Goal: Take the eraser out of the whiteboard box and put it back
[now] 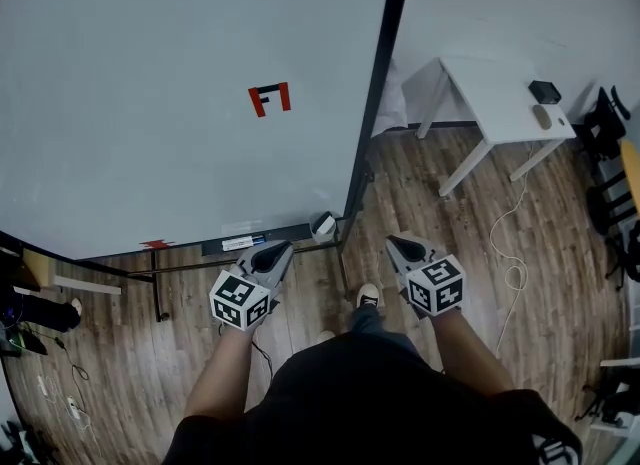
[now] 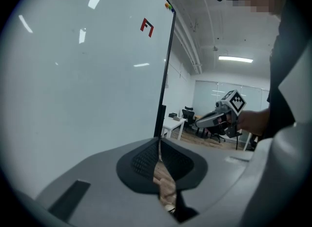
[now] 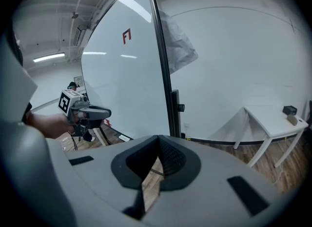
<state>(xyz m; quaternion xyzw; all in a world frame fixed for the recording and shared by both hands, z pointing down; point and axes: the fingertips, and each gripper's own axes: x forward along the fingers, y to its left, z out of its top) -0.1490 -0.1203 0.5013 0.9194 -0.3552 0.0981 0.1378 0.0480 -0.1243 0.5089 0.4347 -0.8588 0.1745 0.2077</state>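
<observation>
Now both claws hang low before whiteboard, near its bottom tray. My left claw pinched shut, nothing between pads; my right claw likewise closed, empty. Small white whiteboard box at tray's right end, between my two claws, just beyond them. Eraser not made out, possibly inside box. White surface far right.

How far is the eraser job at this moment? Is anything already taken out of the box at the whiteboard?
Nothing looks done yet. In hand: nothing. The left gripper and right gripper are both shut and empty, in front of the whiteboard. Neither touches the small box at the tray's right end; its contents cannot be seen. Left: take the eraser out, then put it back.
</observation>
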